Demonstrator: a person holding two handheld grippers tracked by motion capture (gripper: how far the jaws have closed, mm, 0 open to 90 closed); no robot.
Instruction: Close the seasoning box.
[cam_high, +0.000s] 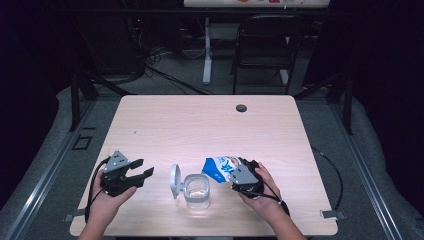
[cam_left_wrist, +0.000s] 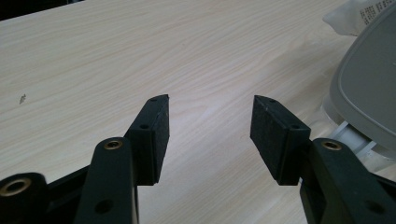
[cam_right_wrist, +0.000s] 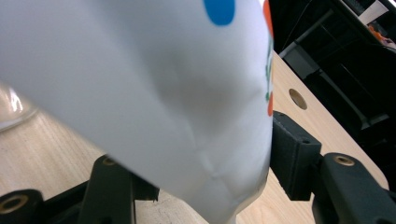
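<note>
High view: the right gripper (cam_high: 239, 175) is clamping a blue and white pouch (cam_high: 223, 169) and tilting it toward a clear container (cam_high: 197, 190), with the pouch's lower corner hanging just above and to the right of the container's rim. The container is standing on the table (cam_high: 200, 125) with its grey hinged lid (cam_high: 175, 181) swung open to its left. Judged step: pouring from the pouch into the container. No contents are discernible inside it. The left gripper (cam_high: 142, 169) is resting well to the left, jaws apart and gripping nothing.

Left gripper view: the 2 black pads (cam_left_wrist: 154, 135) are standing wide over bare wood; the grey lid (cam_left_wrist: 369, 88) and a white edge of the pouch (cam_left_wrist: 345, 16) are sitting at the right.

Right gripper view: the pouch's white side (cam_right_wrist: 149, 88) is sitting between the jaws, the right pad (cam_right_wrist: 292, 149) pressing on it.

Next move, as a judgement: the pouch mouth needs centring over the opening, and the left gripper may need to steady the container
</note>
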